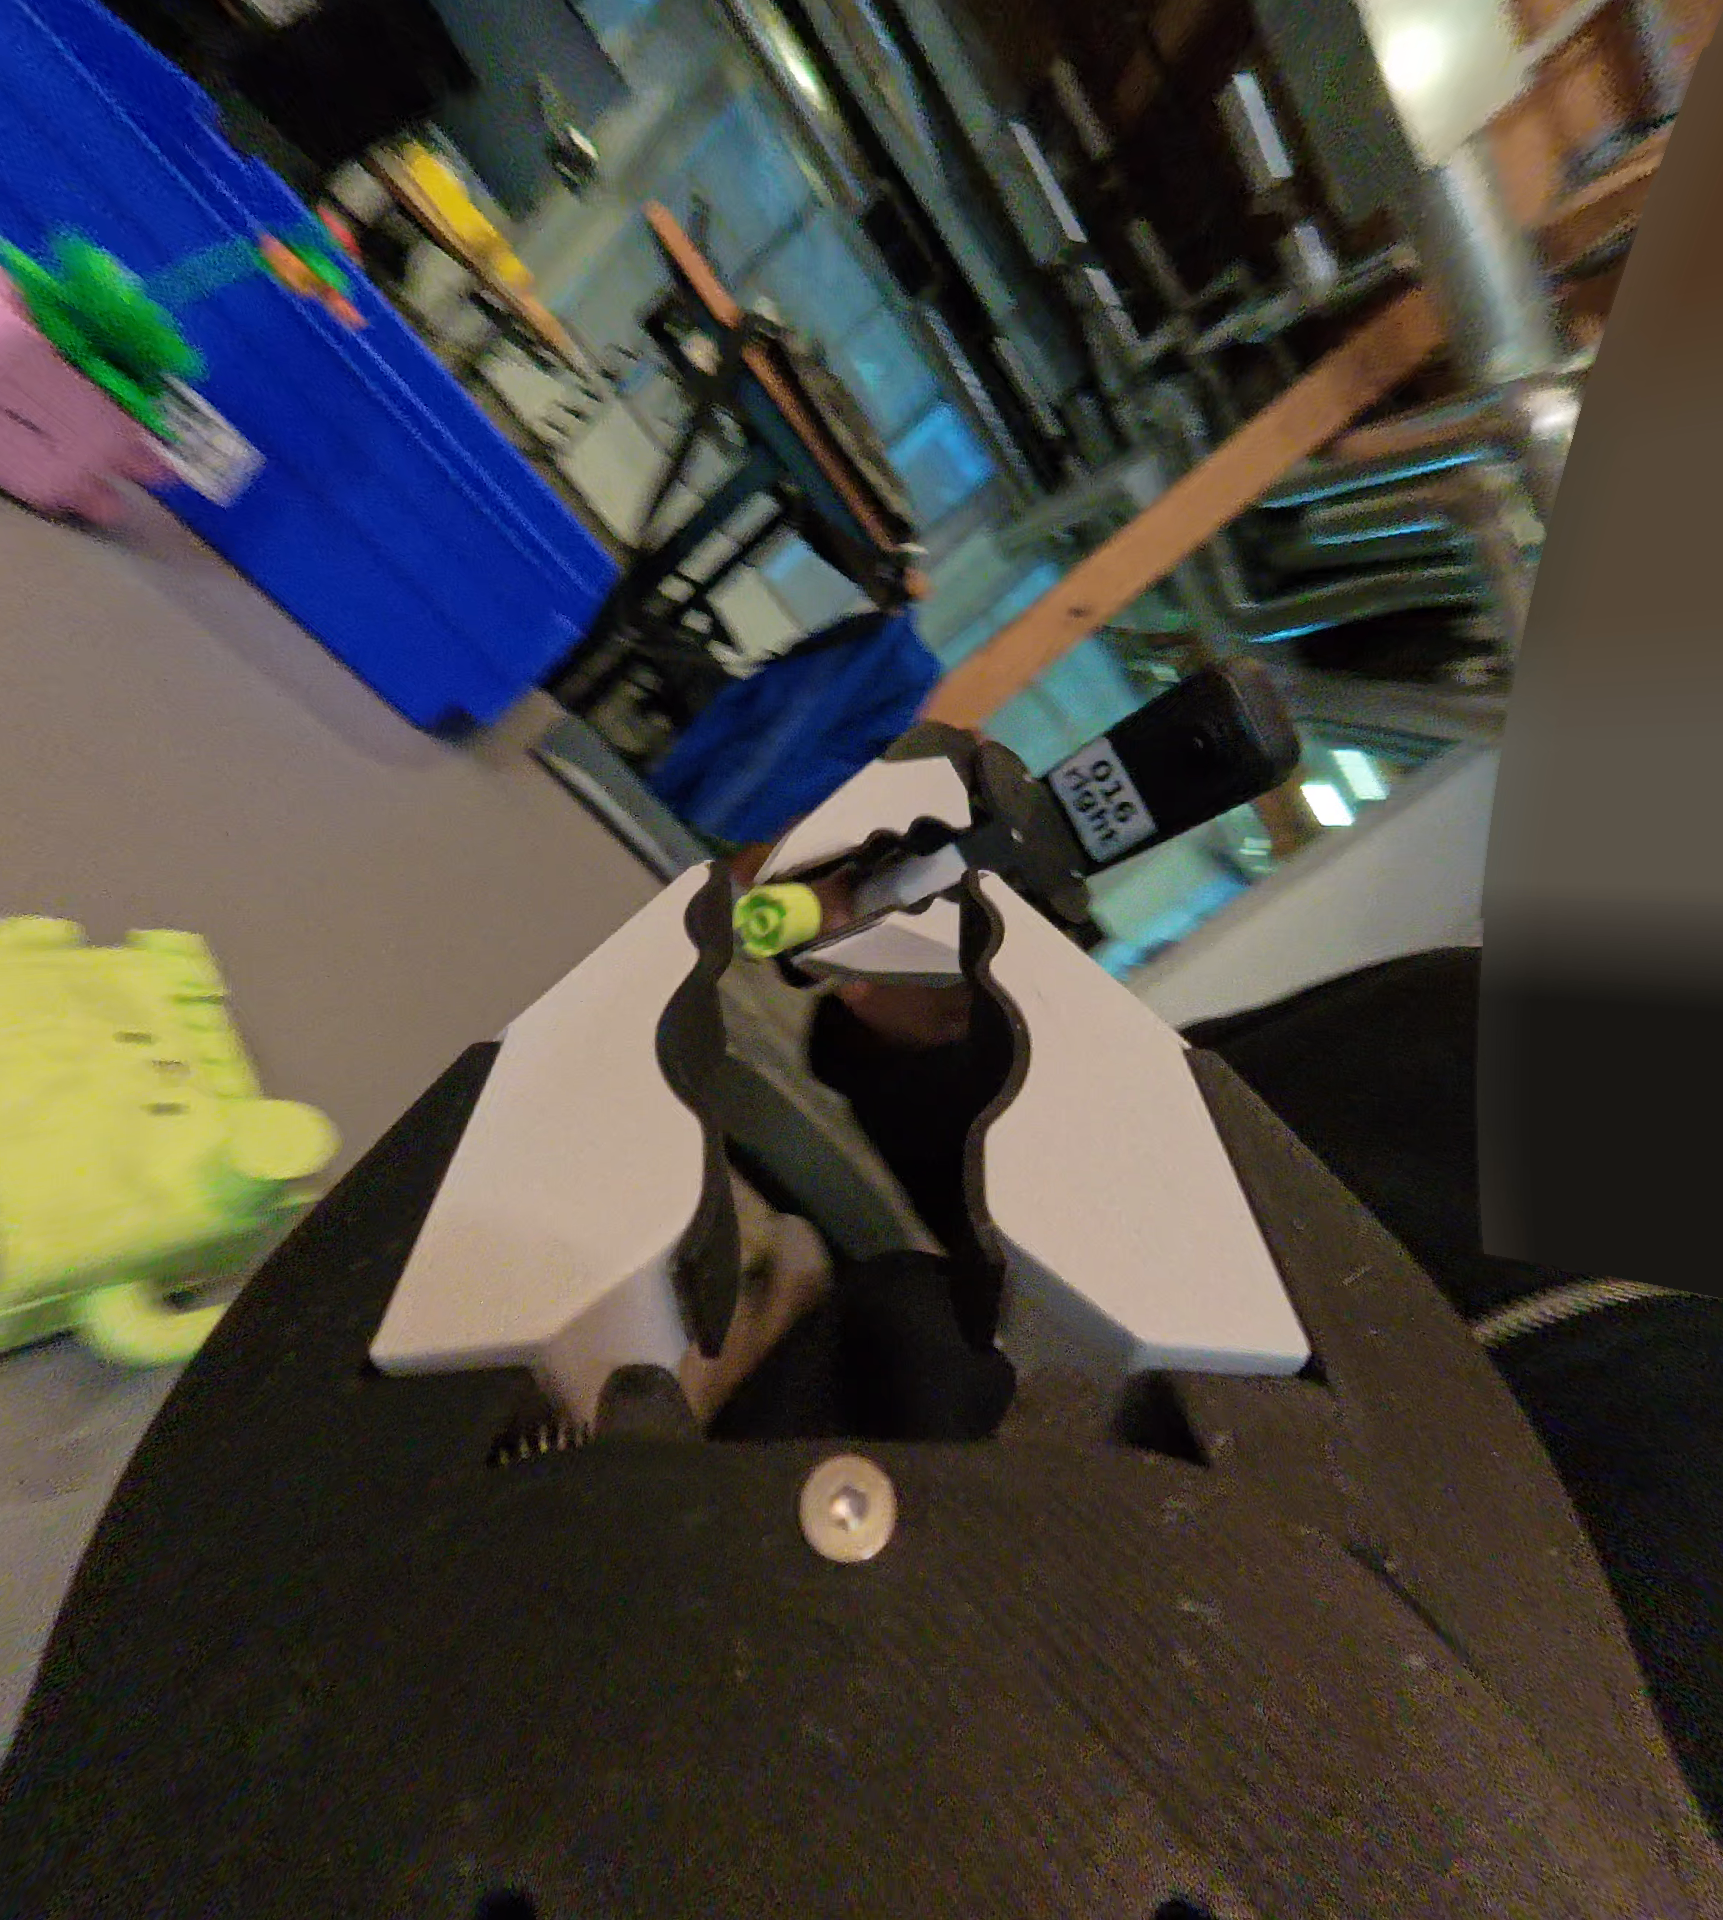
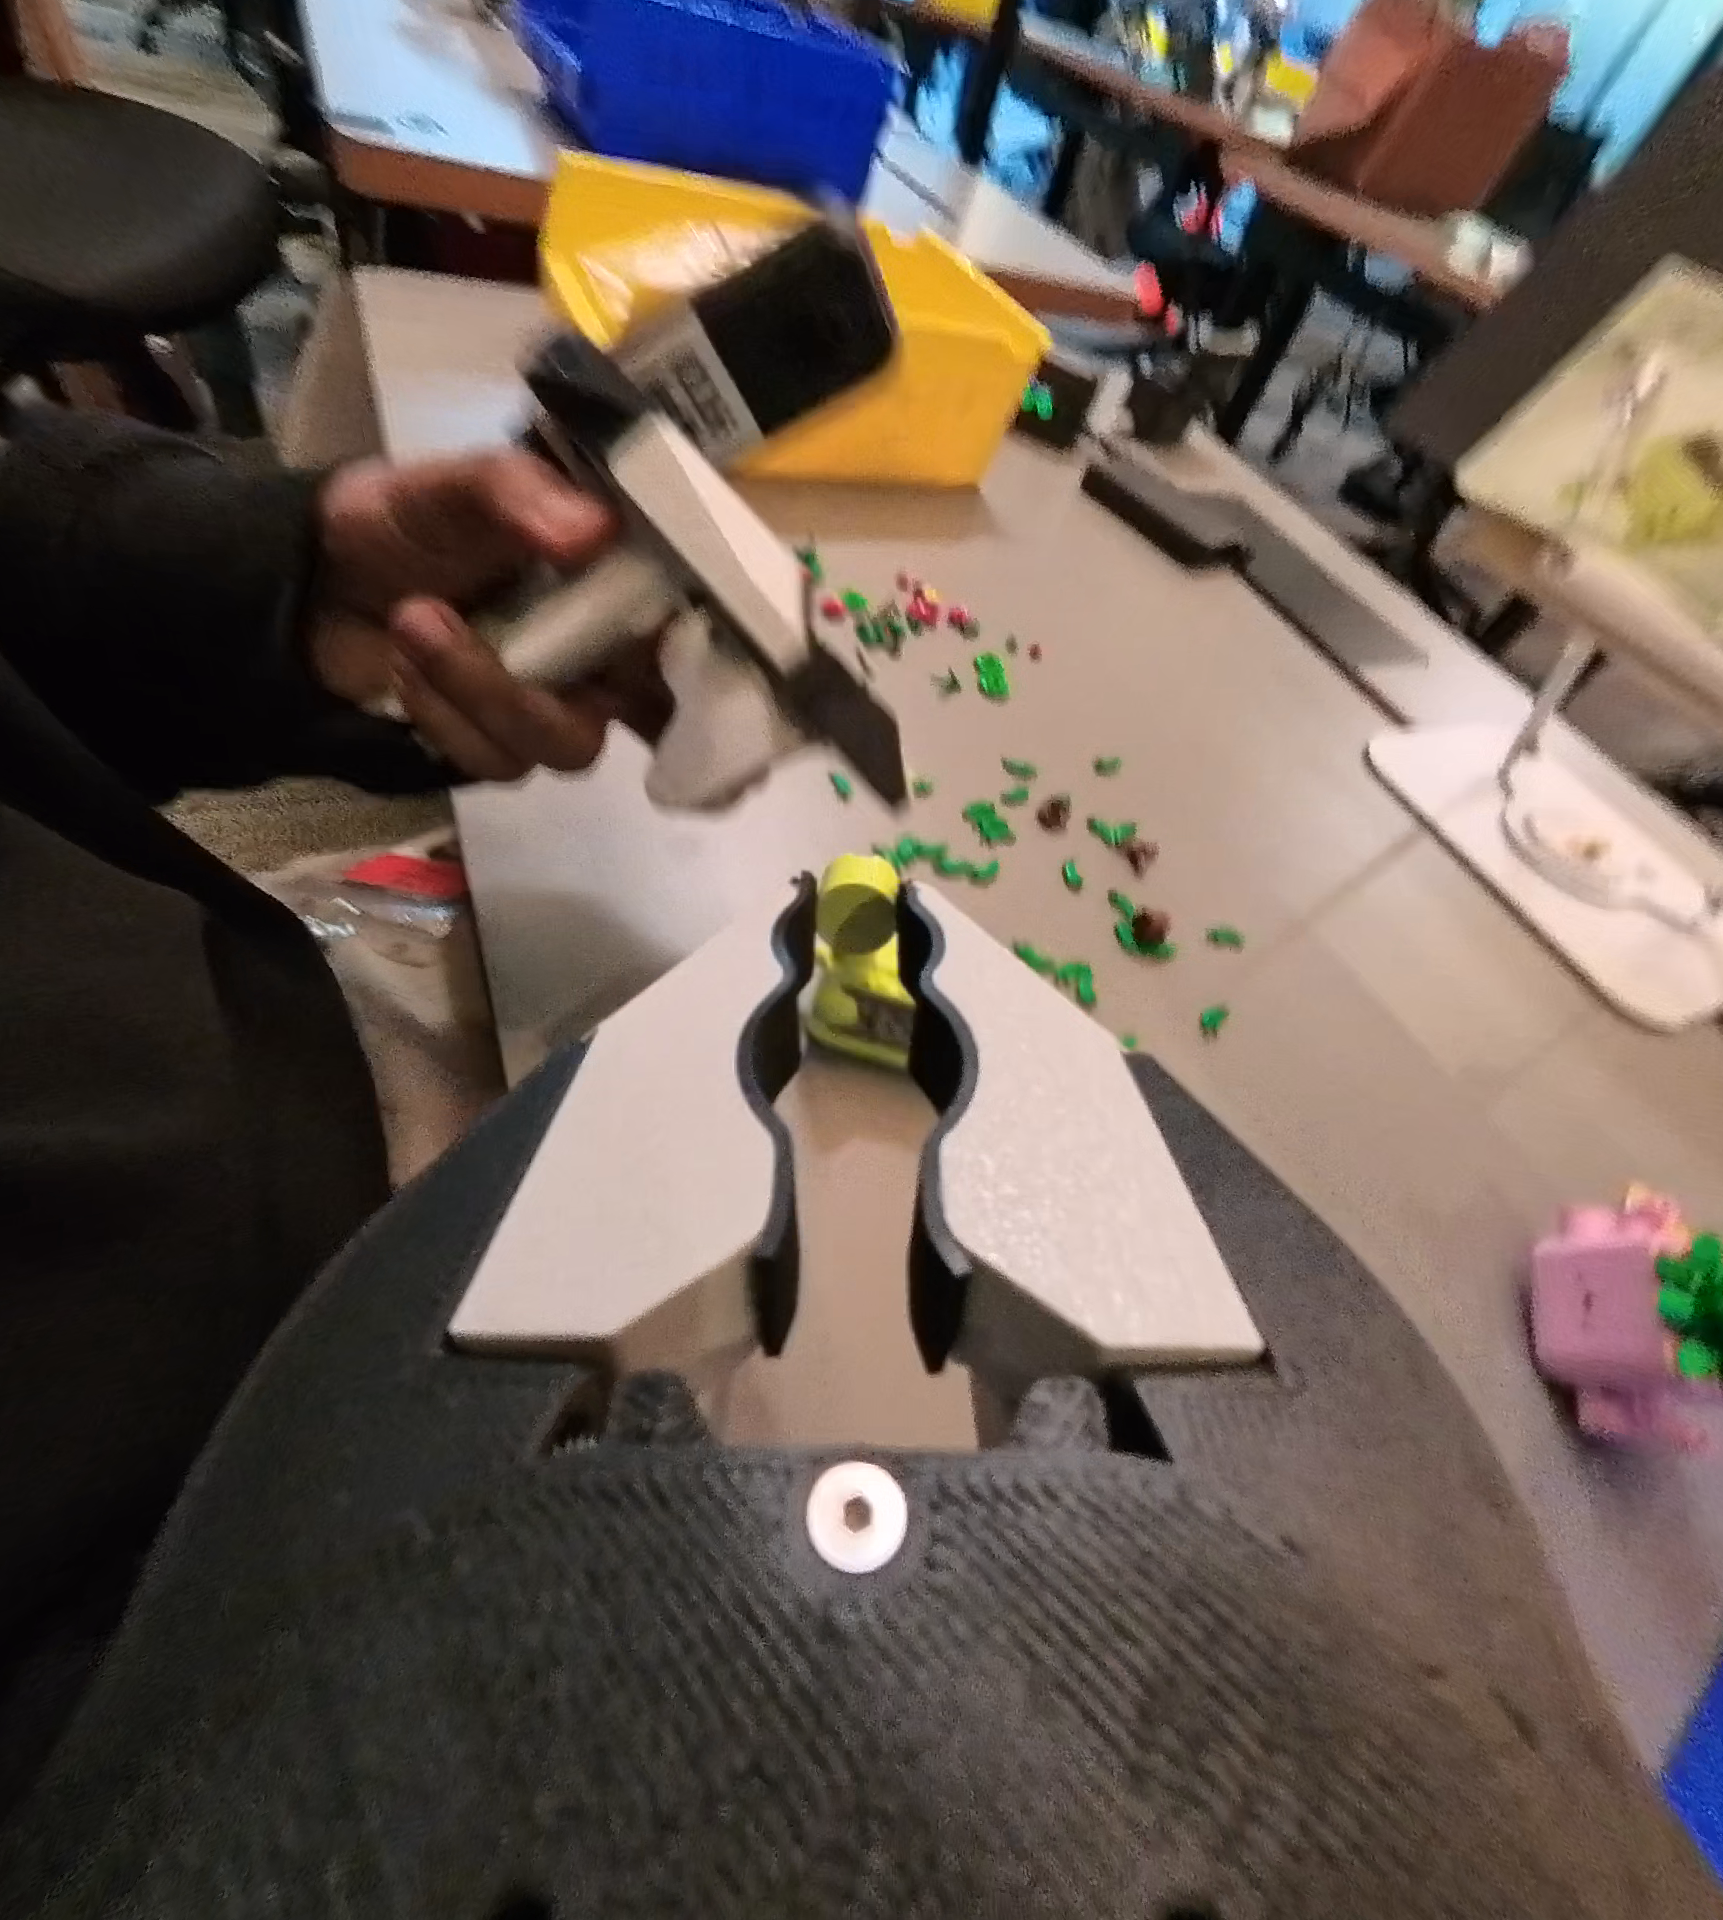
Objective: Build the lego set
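Right gripper (image 2: 852,894): my fingers clamp a lime lego piece (image 2: 859,914) at the tips, above the table (image 2: 1252,1143). Left gripper (image 2: 878,774), beyond it, appears closed and empty; blur limits certainty.

The right gripper (image 2: 855,904) has a rough, ridged black plastic body and matt, faintly grainy grey fingers (image 2: 1033,1174), pinching a smooth lime plastic piece (image 2: 857,914). A bright metal screw (image 1: 845,1507) sits in the left gripper (image 1: 841,914) (same coarse black plastic). The table (image 2: 1252,1039) looks smooth and matt; the blue bin (image 1: 337,416) glossy plastic; the sleeve (image 2: 109,727) soft black cloth.
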{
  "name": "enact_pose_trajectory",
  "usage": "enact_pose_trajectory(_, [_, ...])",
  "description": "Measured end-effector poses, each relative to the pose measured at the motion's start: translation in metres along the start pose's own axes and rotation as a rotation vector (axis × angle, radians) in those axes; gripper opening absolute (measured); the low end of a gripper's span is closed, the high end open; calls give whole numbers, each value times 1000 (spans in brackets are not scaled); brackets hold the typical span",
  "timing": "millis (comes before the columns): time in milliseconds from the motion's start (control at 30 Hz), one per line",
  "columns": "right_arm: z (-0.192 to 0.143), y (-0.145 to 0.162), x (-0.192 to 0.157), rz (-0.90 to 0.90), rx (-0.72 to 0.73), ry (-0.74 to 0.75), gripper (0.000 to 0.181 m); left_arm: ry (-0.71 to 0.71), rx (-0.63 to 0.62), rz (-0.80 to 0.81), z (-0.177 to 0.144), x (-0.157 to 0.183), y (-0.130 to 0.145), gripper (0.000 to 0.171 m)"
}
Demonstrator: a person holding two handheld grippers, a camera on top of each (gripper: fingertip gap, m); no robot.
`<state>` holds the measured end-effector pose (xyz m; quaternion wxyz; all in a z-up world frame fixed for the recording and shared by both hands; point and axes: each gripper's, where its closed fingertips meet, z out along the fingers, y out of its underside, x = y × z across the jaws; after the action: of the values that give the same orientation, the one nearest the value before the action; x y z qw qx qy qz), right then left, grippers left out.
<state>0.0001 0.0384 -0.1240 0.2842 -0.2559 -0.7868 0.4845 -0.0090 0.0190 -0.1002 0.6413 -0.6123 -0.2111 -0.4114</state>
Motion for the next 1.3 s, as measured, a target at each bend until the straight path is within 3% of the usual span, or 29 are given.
enact_pose_trajectory(133, [2, 92, 21, 151, -465, 43, 14, -433, 0, 220, -33, -59, -14, 54])
enact_pose_trajectory(233, [-3, 123, 20, 245, -646, 2, 14, -706, -128, 318, -52, -102, -1, 63])
enact_pose_trajectory(367, [-9, 138, 17, 350, -793, -81, 14, -669, -170, 272, -44, -108, 14, 69])
enact_pose_trajectory(500, [-14, 153, 16, 301, -965, -106, 14, -692, -197, 294, -43, -112, 19, 80])
enact_pose_trajectory(633, [-11, 154, 15, 288, -1033, -111, 14, -739, -238, 315, -43, -117, 25, 86])
enact_pose_trajectory(700, [-10, 153, 14, 268, -1034, -120, 16, -733, -247, 318, -41, -115, 27, 86])
enact_pose_trajectory(800, [-11, 140, 20, 238, -952, -90, 45, -706, -231, 331, -39, -110, 25, 86])
enact_pose_trajectory(900, [-2, 115, 37, 253, -758, 8, 69, -659, -183, 298, -39, -106, 20, 86])
enact_pose_trajectory(967, [18, 91, 25, 317, -573, -24, 78, -621, -119, 265, -40, -103, 11, 85])
enact_pose_trajectory(1067, [54, 66, -1, 340, -368, -68, 83, -575, 93, 243, -54, -96, -19, 77])
enact_pose_trajectory(1167, [79, 82, 13, 248, -372, 120, 86, -552, 199, 222, -69, -94, -36, 74])
enact_pose_trajectory(1300, [98, 89, 10, 251, -363, 125, 89, -587, 181, 248, -73, -101, -34, 73])
